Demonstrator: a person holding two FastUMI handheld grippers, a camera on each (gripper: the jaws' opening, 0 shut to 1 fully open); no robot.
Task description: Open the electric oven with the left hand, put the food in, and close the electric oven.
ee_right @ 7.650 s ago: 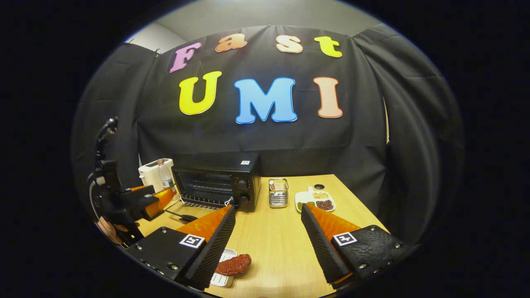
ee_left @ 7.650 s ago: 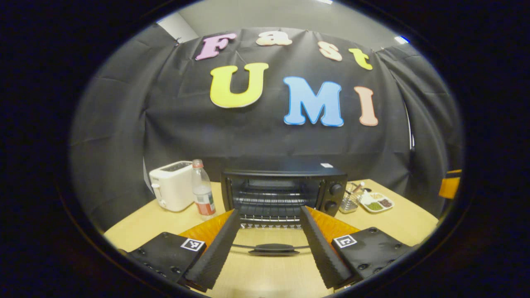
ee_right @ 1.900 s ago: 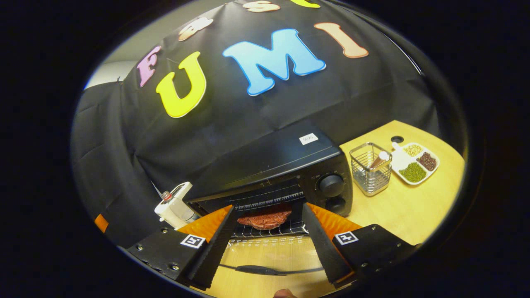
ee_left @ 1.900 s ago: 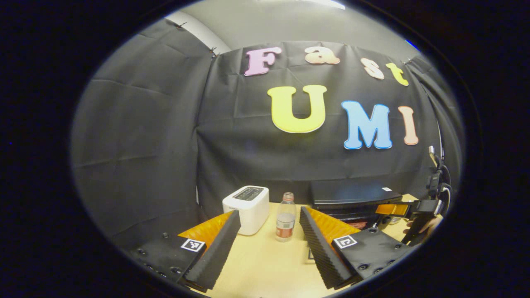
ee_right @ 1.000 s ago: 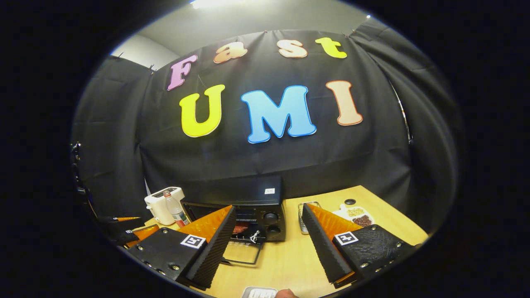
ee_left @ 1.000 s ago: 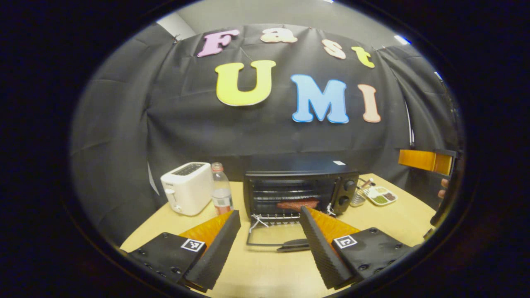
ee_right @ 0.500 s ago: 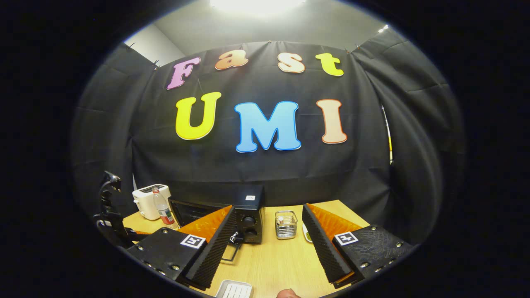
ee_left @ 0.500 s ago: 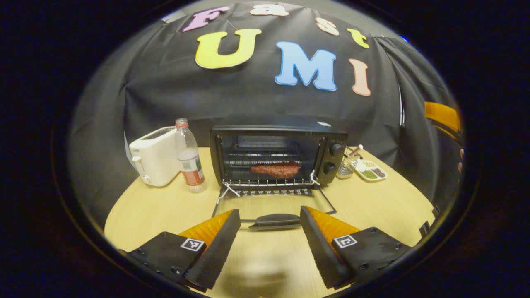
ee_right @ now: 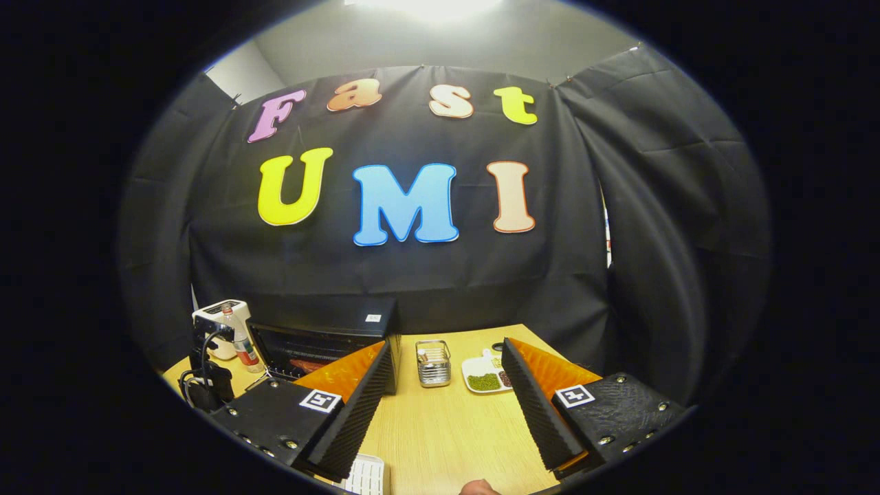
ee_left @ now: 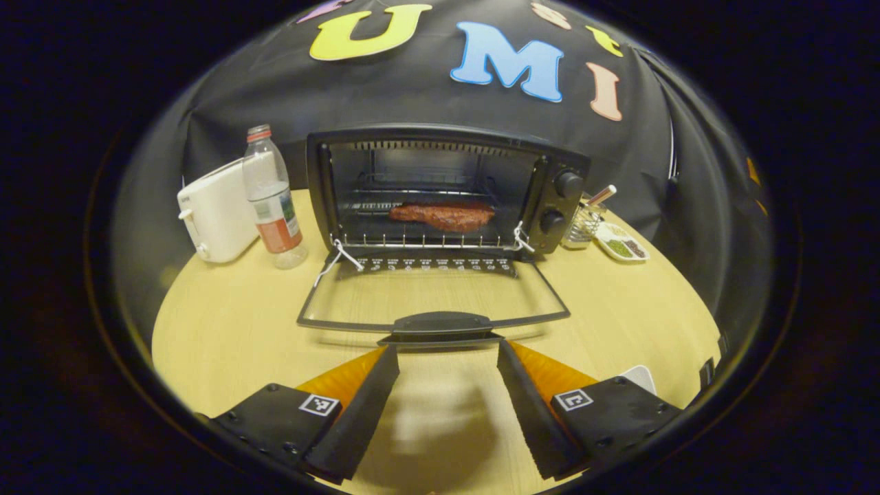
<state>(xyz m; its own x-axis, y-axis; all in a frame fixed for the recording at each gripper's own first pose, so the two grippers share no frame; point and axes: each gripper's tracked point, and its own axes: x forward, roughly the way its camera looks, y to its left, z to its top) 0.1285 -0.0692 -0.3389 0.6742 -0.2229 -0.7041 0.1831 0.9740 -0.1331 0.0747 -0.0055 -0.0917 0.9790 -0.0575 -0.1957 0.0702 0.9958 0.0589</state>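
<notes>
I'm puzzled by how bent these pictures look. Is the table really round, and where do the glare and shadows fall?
In the left gripper view the lens bulges everything: the table edge curves and the oven bows; a soft shadow lies on the wood between the fingers. In the right gripper view a ceiling light blows out at the top.

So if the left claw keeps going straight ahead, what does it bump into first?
Most likely the handle of the open oven door, which lies flat just ahead of the open left claw. How low the claw sits is hard to judge.
</notes>
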